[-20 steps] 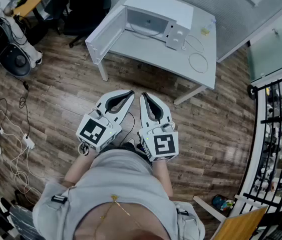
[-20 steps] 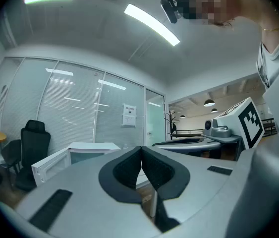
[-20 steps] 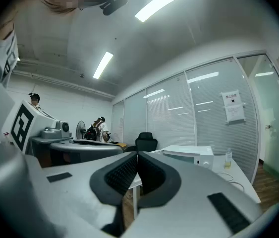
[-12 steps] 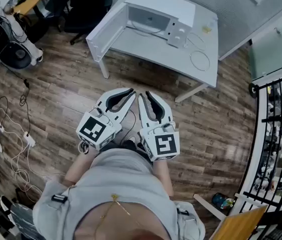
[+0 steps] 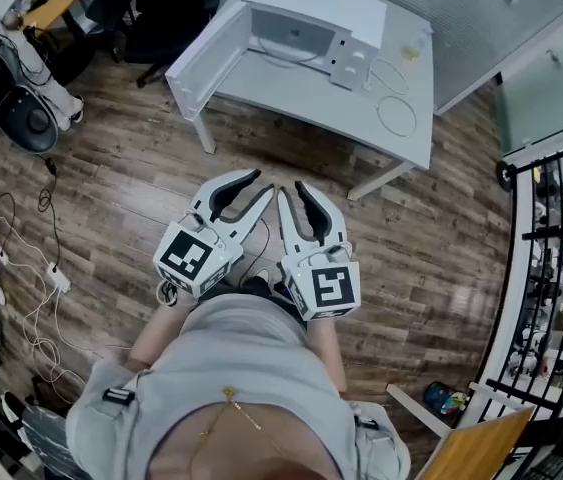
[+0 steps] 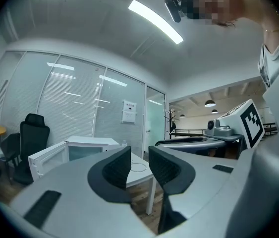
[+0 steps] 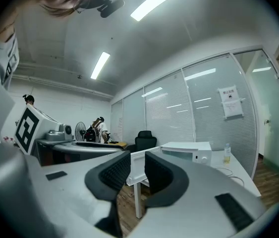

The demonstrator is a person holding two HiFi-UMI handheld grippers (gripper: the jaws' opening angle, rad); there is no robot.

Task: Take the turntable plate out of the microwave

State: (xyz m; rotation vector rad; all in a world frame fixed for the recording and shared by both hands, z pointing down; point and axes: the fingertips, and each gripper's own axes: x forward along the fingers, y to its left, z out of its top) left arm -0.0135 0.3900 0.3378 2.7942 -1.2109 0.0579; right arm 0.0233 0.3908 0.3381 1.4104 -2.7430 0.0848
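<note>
The microwave (image 5: 313, 16) was seen on the white counter (image 5: 361, 108) at the top of the head view, with its door (image 5: 199, 65) swung open to the left side. The pale inside of the microwave was shown, but the turntable plate was too small there to be made out clearly. A thin cable loop (image 5: 394, 118) was lying on the counter to the right of the microwave, and a small bottle (image 5: 416, 53) was standing near the back edge. Both tools were held level and close to the person's body, side by side above the wooden floor (image 5: 141, 188) and well apart from the counter. The left hand-held gripper (image 5: 259, 183) was pointed toward the counter, and in its own view the jaws were kept at a narrow gap with nothing between them (image 6: 139, 157); only the counter leg and the floor were seen through the gap. The right hand-held gripper (image 5: 291, 188) was held in the same way, narrowly open and empty (image 7: 137, 165), with the open door seen behind its gap. A black office chair (image 5: 166, 18) was placed behind the counter, and a white power strip (image 5: 56, 283) with cables was lying on the floor at the left.
</note>
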